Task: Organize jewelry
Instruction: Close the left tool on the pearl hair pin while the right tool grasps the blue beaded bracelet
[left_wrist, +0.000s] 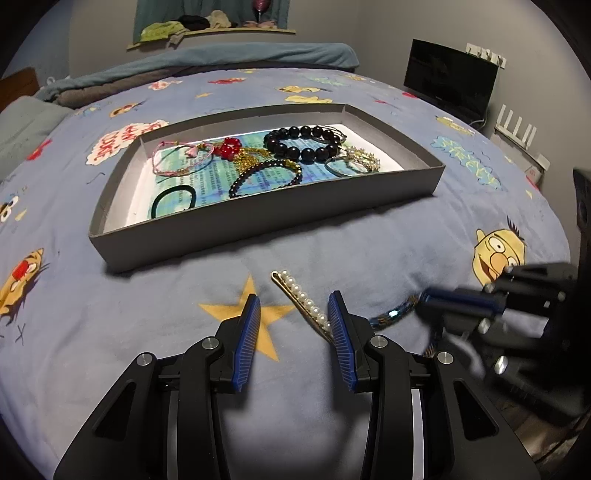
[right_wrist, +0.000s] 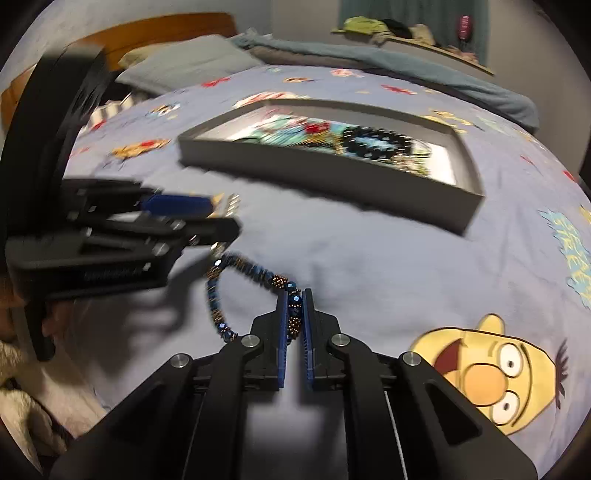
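Spread jaws on the left gripper (left_wrist: 294, 301) straddle a pearl hair clip (left_wrist: 301, 297) lying on the blue cartoon bedspread (left_wrist: 369, 243), its near end touching the right finger, while the right gripper (right_wrist: 294, 295) pinches a blue beaded bracelet (right_wrist: 236, 269) that loops out toward ten o'clock. Farther off at twelve o'clock sits a grey tray (left_wrist: 266, 218) holding a dark bead bracelet (left_wrist: 303, 144), a black hair tie (left_wrist: 173, 199) and other pieces.

Home bedroom, bed (left_wrist: 332, 243) with cartoon-print blanket, pillow (right_wrist: 184, 64), wooden headboard (right_wrist: 155, 29), wall-side monitor (left_wrist: 448, 79)
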